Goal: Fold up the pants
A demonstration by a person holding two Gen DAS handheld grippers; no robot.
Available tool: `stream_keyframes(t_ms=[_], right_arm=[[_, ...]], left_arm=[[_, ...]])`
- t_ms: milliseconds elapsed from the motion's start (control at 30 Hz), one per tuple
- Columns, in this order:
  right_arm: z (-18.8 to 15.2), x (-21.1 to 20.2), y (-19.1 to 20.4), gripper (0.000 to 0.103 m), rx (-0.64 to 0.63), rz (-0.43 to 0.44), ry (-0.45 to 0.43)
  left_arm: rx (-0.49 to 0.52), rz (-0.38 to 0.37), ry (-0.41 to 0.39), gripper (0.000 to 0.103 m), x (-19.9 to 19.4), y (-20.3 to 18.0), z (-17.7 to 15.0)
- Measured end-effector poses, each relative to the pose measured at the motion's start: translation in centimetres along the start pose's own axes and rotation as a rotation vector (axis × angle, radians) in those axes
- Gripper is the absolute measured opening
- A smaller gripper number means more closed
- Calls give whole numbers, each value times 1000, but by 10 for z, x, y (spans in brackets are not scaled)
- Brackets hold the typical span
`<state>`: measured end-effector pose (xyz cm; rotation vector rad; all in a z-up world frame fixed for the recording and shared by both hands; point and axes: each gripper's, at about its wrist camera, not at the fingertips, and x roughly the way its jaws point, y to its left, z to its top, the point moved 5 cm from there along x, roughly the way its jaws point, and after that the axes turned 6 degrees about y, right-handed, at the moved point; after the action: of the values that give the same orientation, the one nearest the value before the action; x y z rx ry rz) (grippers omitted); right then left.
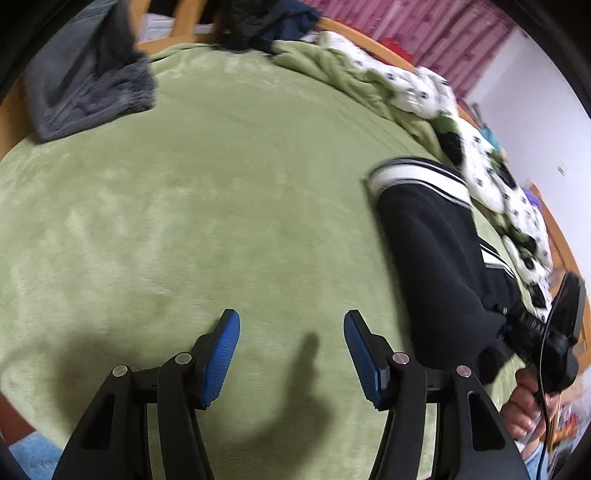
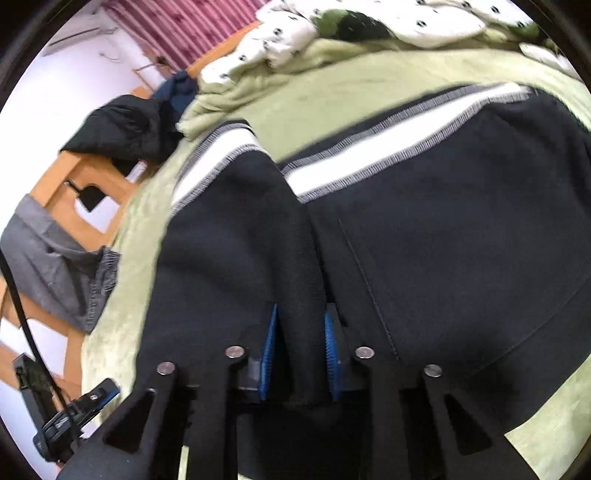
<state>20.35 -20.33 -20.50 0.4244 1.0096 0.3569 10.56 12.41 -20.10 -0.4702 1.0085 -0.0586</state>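
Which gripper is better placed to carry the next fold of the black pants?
Probably right. The right gripper is already shut on a fold of the black pants, while the left gripper stands open over bare green blanket, beside the pants.

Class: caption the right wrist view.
Right claw shut on black pants over a green blanket.

The pants (image 2: pixel 461 229) are black with a white side stripe edged in grey stitching, and they lie on a plain pale green blanket (image 1: pixel 221 192). At two o'clock in the left wrist view a white quilt (image 1: pixel 417 92) carries small black-and-green prints, and at eleven o'clock lies a grey garment (image 1: pixel 85 85). Both grippers are black with ribbed blue pads (image 1: pixel 221 354), and the curtain (image 1: pixel 399 26) at one o'clock is pink and red striped.
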Motion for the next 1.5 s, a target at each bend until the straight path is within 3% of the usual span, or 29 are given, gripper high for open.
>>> stream_keyframes(t_ms=[100,167,367,567,767,867,1000,1133,1233,1300,1333,1367,1433,1500], right_arm=[[9,-20,6,19,-24,68,-33],[18,-31,11,18,-38,119,-44],[34,-62,10,17,-128,196,-69],[56,-100,-25,17,-166,205,-107],[80,-150,-104,17,-130,116,-200],[73,-153,-162,16,-60,30,-203],[53,-142,-216,16,52,33,-167],[49,-156,-217,16,17,20,-217],[43,-151,-219,16,4,-22,-209],[37,-142,-226,16,-3,-58,-189],[36,-144,-229,16,14,-40,-188],[35,-150,-231,16,34,-6,-194],[34,-162,-230,16,38,4,-231],[31,-158,-229,16,15,-50,-226]], left_arm=[[90,-224,8,57,-1,-43,-9],[141,-271,28,63,2,-65,-19],[270,-202,64,63,34,-130,-51],[196,-151,30,62,60,-171,-58],[393,-90,-25,64,56,-217,-72],[496,-112,50,64,61,-236,-83],[503,-116,111,64,64,-236,-87],[562,-95,150,64,72,-242,-91],[623,-22,132,64,81,-249,-95],[644,61,104,55,90,-253,-93],[648,77,93,37,89,-252,-92],[640,82,80,31,88,-254,-89],[592,30,46,24,79,-255,-83],[556,23,65,24,85,-248,-84]])
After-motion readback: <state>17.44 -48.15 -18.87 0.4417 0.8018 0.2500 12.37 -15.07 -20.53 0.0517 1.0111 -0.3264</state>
